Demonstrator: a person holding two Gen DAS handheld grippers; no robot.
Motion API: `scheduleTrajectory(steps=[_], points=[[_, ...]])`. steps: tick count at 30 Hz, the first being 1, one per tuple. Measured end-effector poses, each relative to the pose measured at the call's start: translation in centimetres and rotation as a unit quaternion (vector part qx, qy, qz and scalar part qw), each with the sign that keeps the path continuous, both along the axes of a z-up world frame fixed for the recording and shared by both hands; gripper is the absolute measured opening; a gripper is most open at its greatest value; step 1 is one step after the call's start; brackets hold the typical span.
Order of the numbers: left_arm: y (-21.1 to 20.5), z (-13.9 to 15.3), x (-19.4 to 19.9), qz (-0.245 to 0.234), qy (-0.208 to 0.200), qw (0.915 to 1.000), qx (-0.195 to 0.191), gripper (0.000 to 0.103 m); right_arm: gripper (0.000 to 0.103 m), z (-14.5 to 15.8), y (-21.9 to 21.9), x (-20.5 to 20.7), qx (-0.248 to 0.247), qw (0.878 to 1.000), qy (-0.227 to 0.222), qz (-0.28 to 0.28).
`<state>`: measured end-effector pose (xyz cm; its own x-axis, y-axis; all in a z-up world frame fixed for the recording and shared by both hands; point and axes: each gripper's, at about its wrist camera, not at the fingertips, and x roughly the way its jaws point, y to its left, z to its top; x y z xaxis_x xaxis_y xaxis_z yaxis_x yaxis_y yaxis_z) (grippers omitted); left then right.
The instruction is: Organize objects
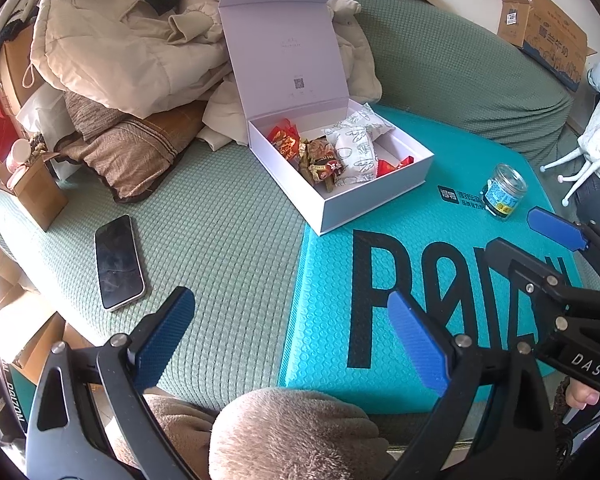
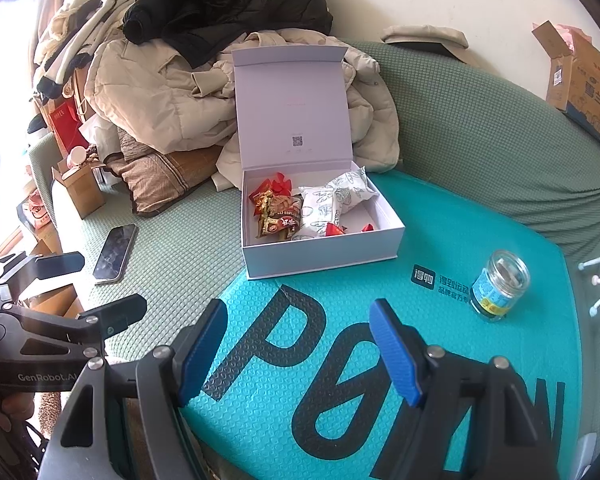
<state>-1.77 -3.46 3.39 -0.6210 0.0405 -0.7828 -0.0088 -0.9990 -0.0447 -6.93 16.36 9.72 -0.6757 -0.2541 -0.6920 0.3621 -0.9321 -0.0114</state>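
Box [image 2: 320, 256] rigid white card, lid up; glass jar [image 2: 498, 286] on bubbled teal mailer [image 2: 440, 240]; both tools [image 1: 292, 328] [image 2: 300, 344] apart, empty.

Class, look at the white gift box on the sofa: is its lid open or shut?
Open. The white gift box has its hinged lid standing up behind it, so the snack packets inside show.

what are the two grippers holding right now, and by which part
Nothing: the left gripper and the right gripper are open and empty.
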Motion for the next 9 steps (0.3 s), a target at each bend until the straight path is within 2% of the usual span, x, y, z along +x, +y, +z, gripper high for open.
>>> scheduleTrajectory(steps=[9], points=[[1.1, -0.3, 0.0, -0.009, -0.002, 1.0000, 0.000, 0.097, 0.074, -0.5, 1.0, -0.1, -0.010, 1.000, -0.005, -0.006]])
